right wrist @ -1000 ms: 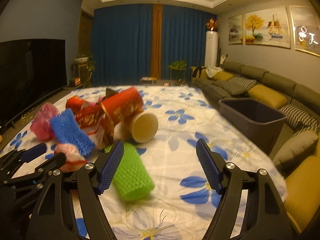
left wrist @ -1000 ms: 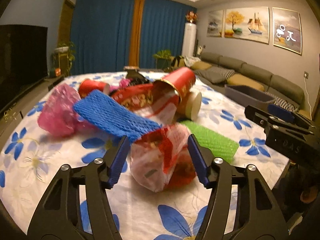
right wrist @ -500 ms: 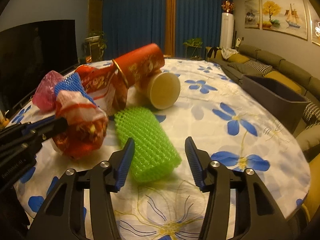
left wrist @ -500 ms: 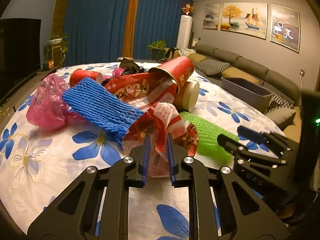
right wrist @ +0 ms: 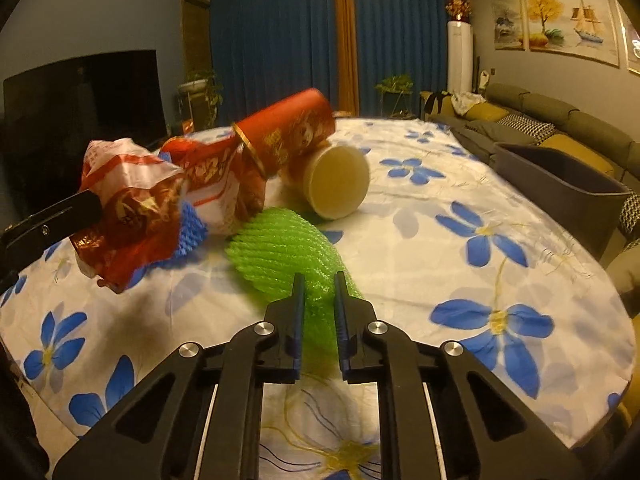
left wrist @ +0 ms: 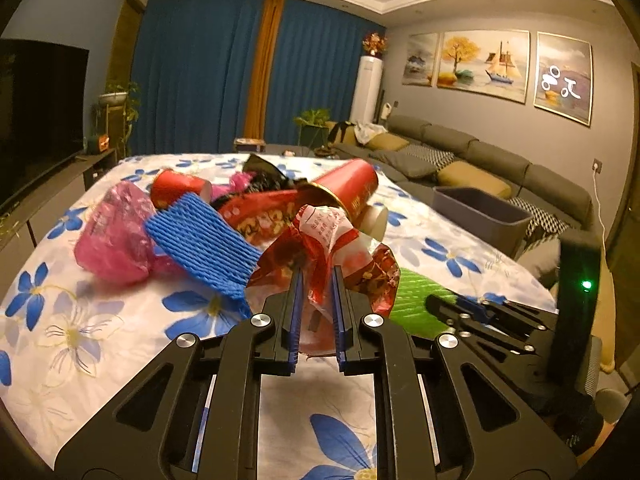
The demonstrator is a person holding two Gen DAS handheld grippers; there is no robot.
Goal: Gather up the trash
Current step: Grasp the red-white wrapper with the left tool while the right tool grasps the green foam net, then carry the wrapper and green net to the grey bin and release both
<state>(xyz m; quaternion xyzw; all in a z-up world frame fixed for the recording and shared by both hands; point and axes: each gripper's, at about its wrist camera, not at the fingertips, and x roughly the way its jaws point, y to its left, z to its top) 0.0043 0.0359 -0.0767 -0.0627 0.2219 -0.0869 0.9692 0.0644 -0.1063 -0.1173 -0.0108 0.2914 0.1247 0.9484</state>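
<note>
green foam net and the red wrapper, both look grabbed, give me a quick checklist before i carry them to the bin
1. Left gripper shut on the red wrapper: ok.
2. Wrapper off the tablecloth: ok, right view shows it lifted.
3. Right gripper shut on the green foam net: ok.
4. Net lifted: not ok, far end lies on the cloth.
5. Grey bin open, beside the table: ok.
6. Bin contents: cannot tell.
</note>
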